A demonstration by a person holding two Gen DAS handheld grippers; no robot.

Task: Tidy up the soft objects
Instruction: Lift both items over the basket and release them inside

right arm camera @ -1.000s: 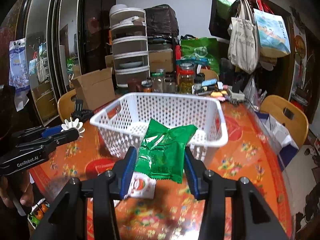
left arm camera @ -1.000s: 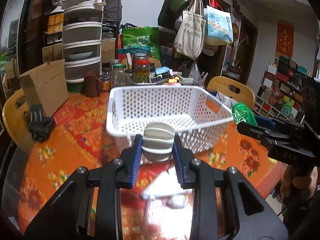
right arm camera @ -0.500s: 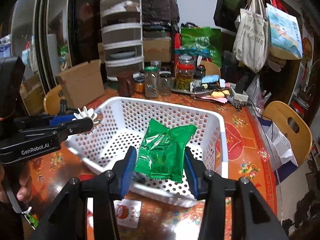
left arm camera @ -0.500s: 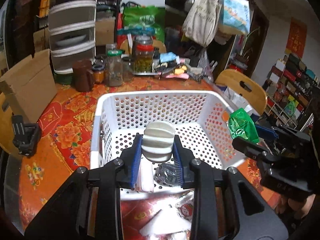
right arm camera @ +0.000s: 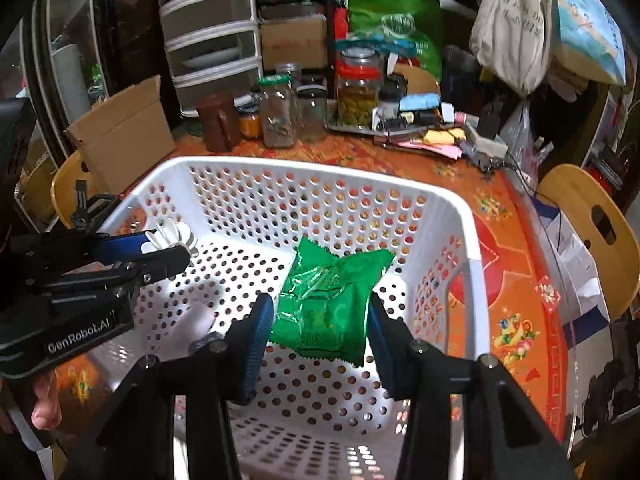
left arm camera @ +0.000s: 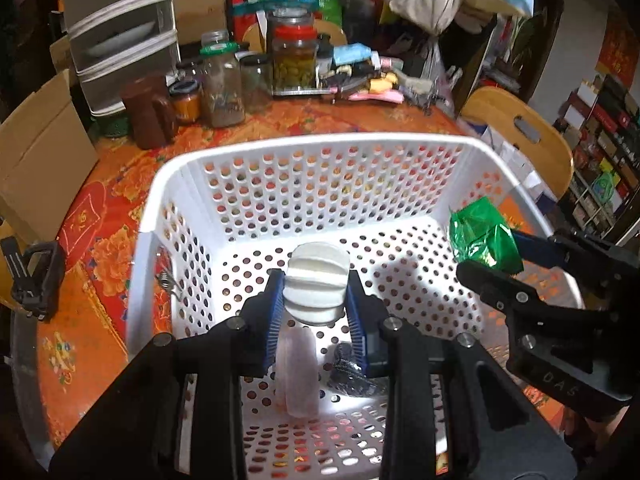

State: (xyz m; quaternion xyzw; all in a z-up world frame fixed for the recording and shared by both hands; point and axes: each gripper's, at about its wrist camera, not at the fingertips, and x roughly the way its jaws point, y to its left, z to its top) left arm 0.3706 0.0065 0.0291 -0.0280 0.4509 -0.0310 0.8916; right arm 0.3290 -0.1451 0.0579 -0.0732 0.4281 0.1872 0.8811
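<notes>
A white perforated basket (left arm camera: 320,148) stands on the orange flowered table; it also shows in the right wrist view (right arm camera: 476,240). My left gripper (left arm camera: 316,300) is shut on a white ribbed soft object (left arm camera: 316,286) and holds it above the basket floor. It appears in the right wrist view (right arm camera: 160,250) at the basket's left side. My right gripper (right arm camera: 320,320) is shut on a green foil packet (right arm camera: 328,304) held over the basket; the left wrist view shows this packet (left arm camera: 482,240) at the right rim. A translucent item (left arm camera: 298,372) and a dark item (left arm camera: 352,372) lie on the basket floor.
Jars (left arm camera: 222,84), a brown jug (left arm camera: 148,114) and a tray of clutter (left arm camera: 360,80) stand behind the basket. A cardboard box (left arm camera: 40,152) is at the left, drawers (left arm camera: 120,36) behind it. A black clamp (left arm camera: 34,276) lies left. Wooden chairs (right arm camera: 592,232) flank the table.
Both grippers have moved forward and down over the basket, from in front of it to inside its rim. Each still holds its object.
</notes>
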